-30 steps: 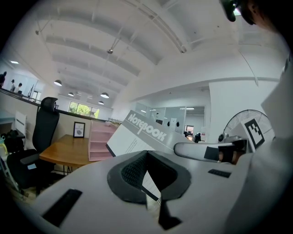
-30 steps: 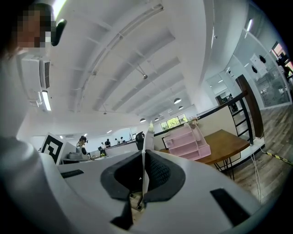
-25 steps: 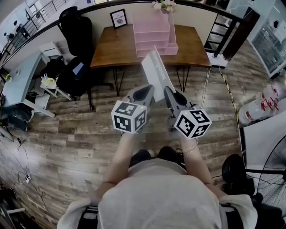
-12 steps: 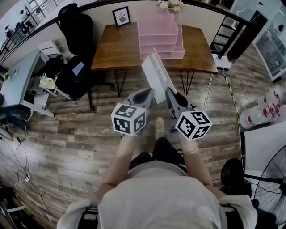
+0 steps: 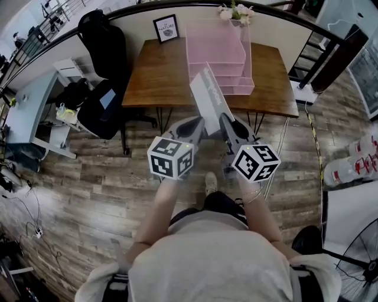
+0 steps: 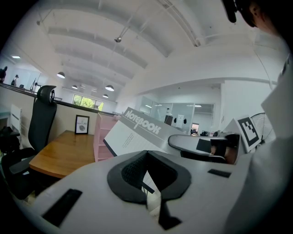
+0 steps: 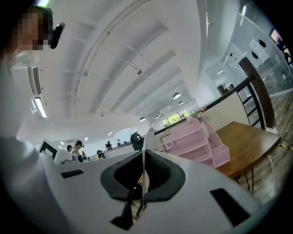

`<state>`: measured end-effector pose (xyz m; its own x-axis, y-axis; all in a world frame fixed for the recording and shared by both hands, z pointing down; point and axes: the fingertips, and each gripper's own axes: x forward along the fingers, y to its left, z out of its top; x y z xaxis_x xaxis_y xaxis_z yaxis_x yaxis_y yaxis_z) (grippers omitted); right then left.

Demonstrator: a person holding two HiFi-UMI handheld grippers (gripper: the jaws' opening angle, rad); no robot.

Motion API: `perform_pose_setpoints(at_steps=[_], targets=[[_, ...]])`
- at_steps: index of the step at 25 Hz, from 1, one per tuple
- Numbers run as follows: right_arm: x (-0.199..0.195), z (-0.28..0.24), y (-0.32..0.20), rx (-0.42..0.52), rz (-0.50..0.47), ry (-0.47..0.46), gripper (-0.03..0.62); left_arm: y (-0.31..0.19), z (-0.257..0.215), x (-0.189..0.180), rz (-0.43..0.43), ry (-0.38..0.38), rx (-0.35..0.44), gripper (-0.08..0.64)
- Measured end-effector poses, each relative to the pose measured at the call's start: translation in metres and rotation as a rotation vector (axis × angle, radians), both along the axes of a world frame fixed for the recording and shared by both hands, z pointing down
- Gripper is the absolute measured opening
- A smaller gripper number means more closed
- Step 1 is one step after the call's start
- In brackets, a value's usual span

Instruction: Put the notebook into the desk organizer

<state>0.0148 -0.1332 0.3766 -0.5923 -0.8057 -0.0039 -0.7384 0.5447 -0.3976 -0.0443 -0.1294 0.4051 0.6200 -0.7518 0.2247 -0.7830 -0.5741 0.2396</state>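
A grey and white notebook (image 5: 209, 97) stands tilted in the air in front of me, its lower edge clamped in my right gripper (image 5: 229, 122). In the right gripper view its thin edge (image 7: 145, 146) runs straight up between the shut jaws. Beside it my left gripper (image 5: 190, 124) is shut, with nothing seen in it; its view shows the notebook's cover (image 6: 137, 132) just beyond, apart from its jaws. The pink desk organizer (image 5: 218, 56) with stacked trays stands on the brown wooden table (image 5: 159, 76) ahead, also seen as the organizer (image 7: 192, 139) in the right gripper view.
A framed picture (image 5: 166, 28) and flowers (image 5: 236, 12) stand at the table's back edge. A black office chair (image 5: 103, 41) and another with a dark bag (image 5: 100, 109) are left of the table. Water bottles (image 5: 354, 168) and a fan (image 5: 360, 259) stand at the right.
The table and organizer have come closer and lower in the head view as the person steps forward. Both grippers keep their pose, the notebook still in the right one.
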Motion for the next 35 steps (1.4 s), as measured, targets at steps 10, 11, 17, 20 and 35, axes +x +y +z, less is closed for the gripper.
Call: perform_pose_setpoints(at_steps=[10,11,17,20,35], targets=[[0.018,-0.039,-0.111,0.081,-0.046,-0.037,0.020,-0.111,-0.025,0.012,-0.060,0.002,0.054,0.012],[0.019,-0.041,-0.120,0.087,-0.050,-0.040,0.020,-0.119,-0.026,0.013,-0.066,0.003,0.059,0.014],[0.032,-0.043,-0.160,0.088,-0.065,-0.051,0.020,-0.154,-0.023,0.021,-0.100,0.015,0.052,0.014],[0.041,-0.041,-0.177,0.079,-0.062,-0.070,0.020,-0.166,-0.019,0.022,-0.111,0.010,0.043,0.014],[0.038,-0.031,-0.221,0.036,-0.018,-0.133,0.020,-0.211,-0.018,0.017,-0.066,0.020,0.023,0.012]])
